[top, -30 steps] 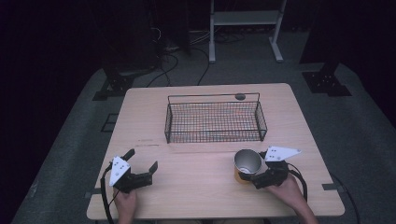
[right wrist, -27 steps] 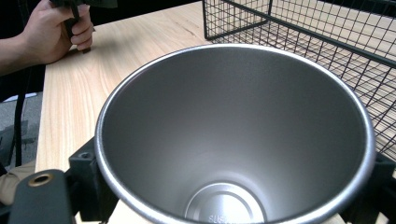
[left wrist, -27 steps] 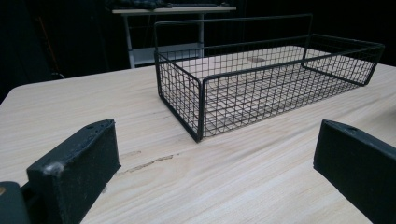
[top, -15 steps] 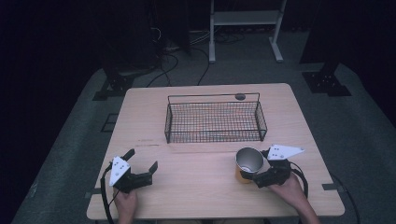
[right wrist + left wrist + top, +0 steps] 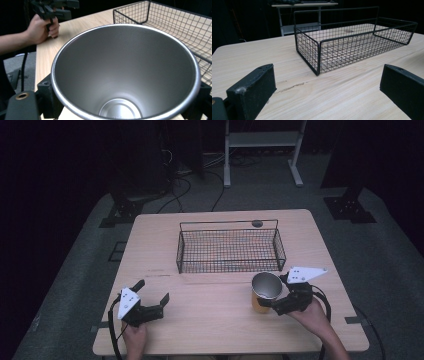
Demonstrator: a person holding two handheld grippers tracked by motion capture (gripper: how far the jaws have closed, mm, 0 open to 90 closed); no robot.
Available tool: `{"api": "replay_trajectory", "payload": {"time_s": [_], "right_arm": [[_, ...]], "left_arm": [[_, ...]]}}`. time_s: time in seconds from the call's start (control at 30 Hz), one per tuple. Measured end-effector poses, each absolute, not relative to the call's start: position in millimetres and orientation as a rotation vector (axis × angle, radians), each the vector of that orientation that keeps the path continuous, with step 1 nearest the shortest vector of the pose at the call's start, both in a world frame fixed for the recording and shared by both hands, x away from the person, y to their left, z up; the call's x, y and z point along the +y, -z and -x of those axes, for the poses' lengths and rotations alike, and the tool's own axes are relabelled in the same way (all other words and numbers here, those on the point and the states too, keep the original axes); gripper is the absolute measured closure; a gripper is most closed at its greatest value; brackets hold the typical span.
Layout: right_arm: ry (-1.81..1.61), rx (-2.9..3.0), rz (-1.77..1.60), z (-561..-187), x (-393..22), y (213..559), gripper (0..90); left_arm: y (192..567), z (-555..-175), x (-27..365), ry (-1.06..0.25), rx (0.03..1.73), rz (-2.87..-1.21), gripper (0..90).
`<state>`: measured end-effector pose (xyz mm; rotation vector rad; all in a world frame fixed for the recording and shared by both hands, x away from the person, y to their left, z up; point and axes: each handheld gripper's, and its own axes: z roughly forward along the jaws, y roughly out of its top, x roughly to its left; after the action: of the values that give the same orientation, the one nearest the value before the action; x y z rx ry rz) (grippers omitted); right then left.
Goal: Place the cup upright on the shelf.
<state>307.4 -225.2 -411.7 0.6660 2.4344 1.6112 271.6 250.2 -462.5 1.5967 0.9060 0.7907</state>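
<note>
A metal cup (image 5: 266, 289), silver inside and tan outside, stands upright at the front right of the table, just in front of the wire basket (image 5: 230, 251). My right gripper (image 5: 265, 304) is shut on its lower body, one jaw on each side. In the right gripper view the cup's open mouth (image 5: 125, 72) is empty, with the jaws pressed against its wall. My left gripper (image 5: 153, 291) rests open at the front left of the table, with nothing between its jaws. In the left gripper view it (image 5: 327, 90) faces a corner of the empty basket (image 5: 352, 42).
The light wooden table (image 5: 210, 320) has bare room between the two grippers. A small dark round spot (image 5: 257, 223) sits behind the basket. Beyond the table are cables on the floor and a white frame stand (image 5: 262, 140).
My right gripper and the cup have shifted slightly up and toward the basket. The left gripper has stayed put.
</note>
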Motion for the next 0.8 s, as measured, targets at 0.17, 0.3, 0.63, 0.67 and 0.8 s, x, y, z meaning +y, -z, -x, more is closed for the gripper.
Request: {"api": "replay_trajectory", "payload": {"time_s": [0.17,0.3,0.63,0.67,0.8], "right_arm": [[-1.629,2.449,-0.653,-313,-223,401,12.8],[-1.63,2.461,-0.642,-319,-220,393,12.9],[-1.641,2.471,-0.614,-328,-214,375,12.9],[-1.647,2.469,-0.609,-330,-213,371,12.9],[-1.653,2.464,-0.597,-334,-212,363,12.9]], "left_arm": [[463,-272,250,-0.79,0.908,-1.596,0.0],[463,-272,250,-0.791,0.907,-1.597,0.0],[463,-272,250,-0.789,0.907,-1.597,0.0],[463,-272,250,-0.789,0.907,-1.597,0.0],[463,-272,250,-0.788,0.908,-1.597,0.0]]}}
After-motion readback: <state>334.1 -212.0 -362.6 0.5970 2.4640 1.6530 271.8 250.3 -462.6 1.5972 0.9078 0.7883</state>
